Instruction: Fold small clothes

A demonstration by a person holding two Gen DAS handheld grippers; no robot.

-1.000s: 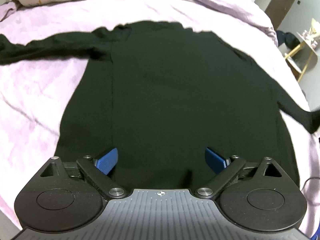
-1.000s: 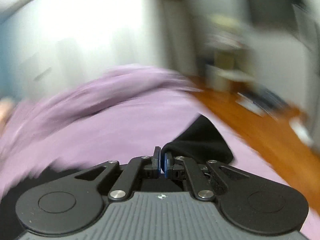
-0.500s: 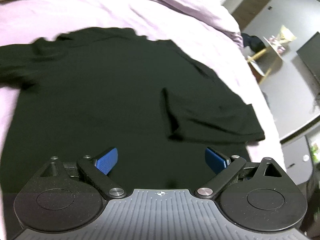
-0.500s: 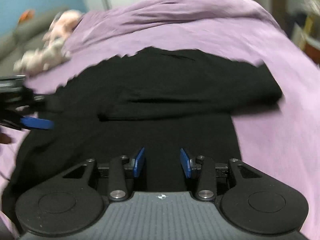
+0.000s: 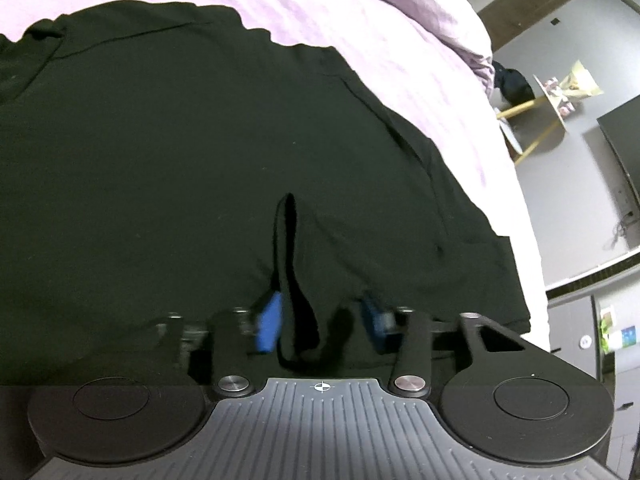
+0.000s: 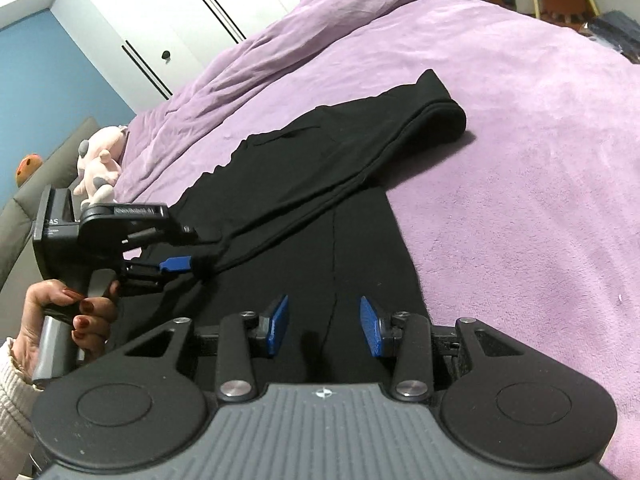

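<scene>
So we've got a black long-sleeve top spread flat on a bed with a soft, wrinkly lilac cover. The fabric is matte and thin-looking, with a straight seam running down the body, and one sleeve is laid diagonally back across the chest, its cuff end a rounded hump out near the edge. Our left gripper has its jaws closing, with a pinched-up ridge of the black cloth standing between the blue ribbed pads; from the right wrist view it's at the end of that folded sleeve. Our right gripper hovers over the lower body of the top, jaws partly apart with nothing in them, just the seam running below. A pink plush toy sits at the far side of the bed.
</scene>
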